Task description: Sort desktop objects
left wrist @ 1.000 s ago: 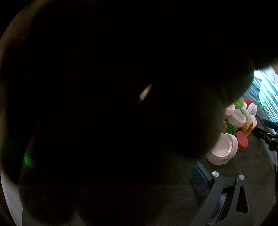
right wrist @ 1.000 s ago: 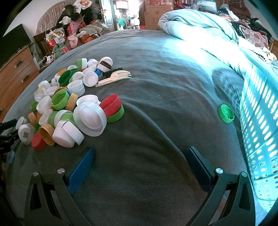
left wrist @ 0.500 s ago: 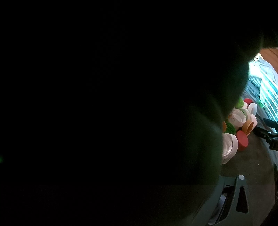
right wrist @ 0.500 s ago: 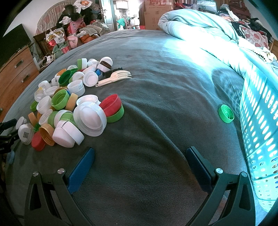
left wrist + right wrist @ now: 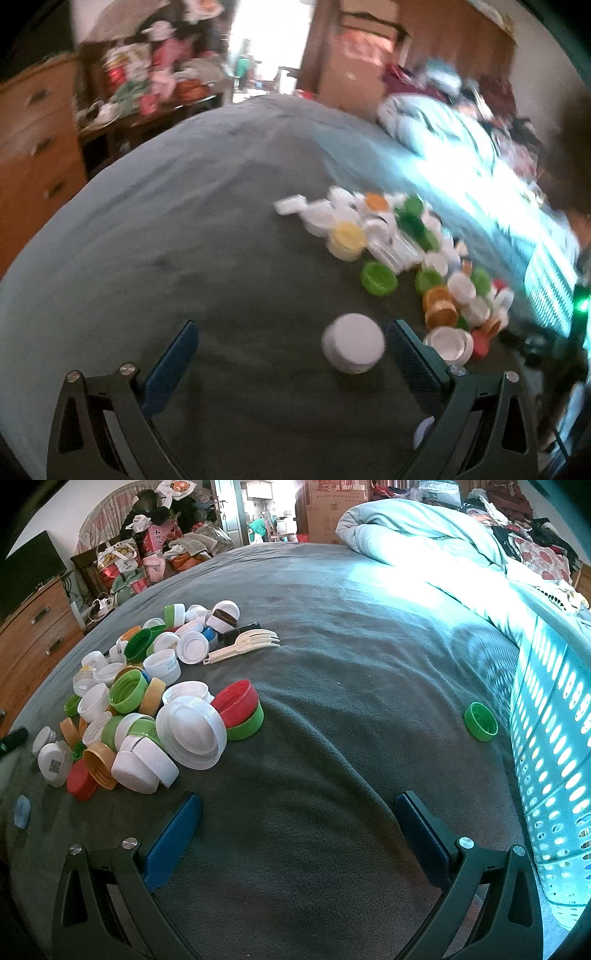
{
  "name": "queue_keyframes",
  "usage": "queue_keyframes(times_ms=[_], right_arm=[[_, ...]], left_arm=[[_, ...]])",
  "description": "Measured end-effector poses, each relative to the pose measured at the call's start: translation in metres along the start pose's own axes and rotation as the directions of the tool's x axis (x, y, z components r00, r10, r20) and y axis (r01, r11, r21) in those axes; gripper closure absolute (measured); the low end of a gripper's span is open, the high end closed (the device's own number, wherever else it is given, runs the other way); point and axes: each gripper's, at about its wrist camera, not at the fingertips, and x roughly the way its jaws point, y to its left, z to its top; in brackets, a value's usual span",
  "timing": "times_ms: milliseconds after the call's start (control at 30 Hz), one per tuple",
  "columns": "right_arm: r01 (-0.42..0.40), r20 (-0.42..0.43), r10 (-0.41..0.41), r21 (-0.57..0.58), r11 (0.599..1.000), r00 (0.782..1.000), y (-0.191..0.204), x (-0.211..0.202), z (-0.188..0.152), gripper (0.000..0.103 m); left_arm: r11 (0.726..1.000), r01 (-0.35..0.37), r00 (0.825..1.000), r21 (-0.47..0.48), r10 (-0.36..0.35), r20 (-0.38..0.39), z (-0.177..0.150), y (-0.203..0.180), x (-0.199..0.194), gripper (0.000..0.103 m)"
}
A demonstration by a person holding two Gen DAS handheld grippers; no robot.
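A pile of plastic bottle caps (image 5: 147,701) in white, green, red, orange and yellow lies on a grey blanket (image 5: 332,664). It also shows, blurred, in the left wrist view (image 5: 406,251). My left gripper (image 5: 291,343) is open; a lone white cap (image 5: 352,343) lies between its fingers, close to the right one. My right gripper (image 5: 297,819) is open and empty over bare blanket, right of the pile. A single green cap (image 5: 480,721) lies apart by a light-blue basket (image 5: 554,757). A cream plastic fork (image 5: 243,646) lies at the pile's far edge.
A bunched light-blue duvet (image 5: 424,535) lies at the far right of the bed. A wooden dresser (image 5: 33,627) and bags of clutter (image 5: 147,554) stand beyond the bed's left edge. A small blue object (image 5: 22,810) lies at the near left.
The left wrist view was blocked by something dark; it is now uncovered and blurred with motion. The right gripper and the pile have not moved.
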Motion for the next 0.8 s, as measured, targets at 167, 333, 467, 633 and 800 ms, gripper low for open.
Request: queue_keyframes(times_ms=[167,333,467,633,800], right_arm=[[0.0,0.0,0.0,0.0,1.0,1.0,0.0,0.0,0.0,0.001],[0.0,0.0,0.0,0.0,1.0,1.0,0.0,0.0,-0.001,0.001],[0.0,0.0,0.0,0.0,1.0,1.0,0.0,0.0,0.0,0.001],[0.0,-0.003,0.0,-0.001,1.0,1.0,0.0,0.0,0.0,0.001],[0.028,-0.017,-0.029,-0.018,0.999,0.999,0.003,0.004,0.001,0.001]], left_arm=[[0.991,0.077,0.997,0.107,-0.075,-0.027,-0.03,-0.009,-0.026,0.0],[0.936,0.101,0.995,0.337,-0.088,-0.055,-0.046,-0.076,-0.026,0.0],[0.92,0.101,0.991,0.379,-0.057,-0.124,-0.057,-0.082,-0.009,0.011],[0.922,0.111,0.989,0.371,-0.065,-0.133,-0.057,-0.084,-0.017,0.071],[0.932,0.102,0.989,0.346,-0.059,-0.132,-0.055,-0.083,-0.025,0.071]])
